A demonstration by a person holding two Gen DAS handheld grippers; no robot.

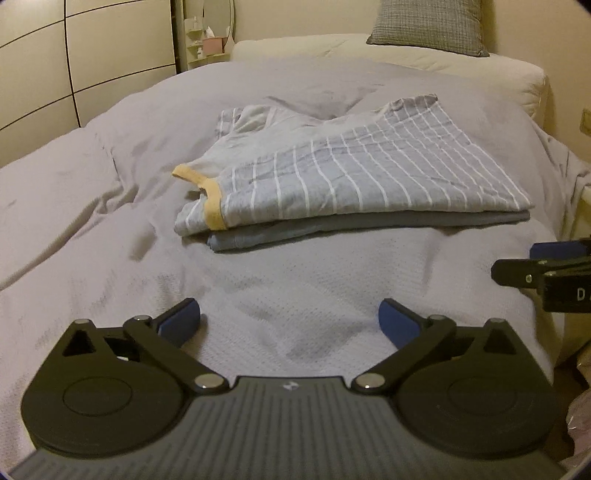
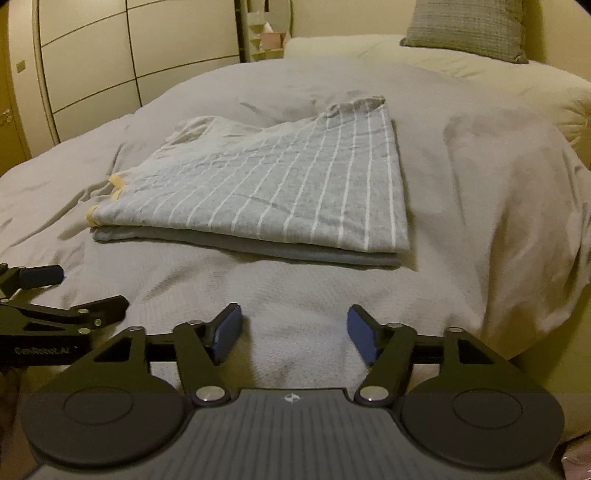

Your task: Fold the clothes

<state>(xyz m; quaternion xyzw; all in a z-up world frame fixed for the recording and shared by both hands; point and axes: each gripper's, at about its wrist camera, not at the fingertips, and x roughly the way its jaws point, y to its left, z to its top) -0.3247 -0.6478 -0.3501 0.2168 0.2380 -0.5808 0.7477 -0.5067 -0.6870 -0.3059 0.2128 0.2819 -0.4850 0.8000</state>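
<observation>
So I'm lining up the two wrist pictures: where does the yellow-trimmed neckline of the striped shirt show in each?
Left wrist: the yellow neckline sits left of centre, at the striped shirt's near left corner.
Right wrist: only a sliver of it shows, far left at the shirt's left edge.
Shared landmark: the grey checked pillow, upper right in both.

The left gripper [image 1: 290,319] is hovering level and pointing forward, its blue-padded fingers [image 1: 183,320] spread wide apart and gripping nothing. The right gripper [image 2: 294,334] is hanging just beside it at about the same height, its jaws also parted with an empty gap between the pads [image 2: 364,338]. Each is showing at the edge of the other's view, side by side without touching.
</observation>
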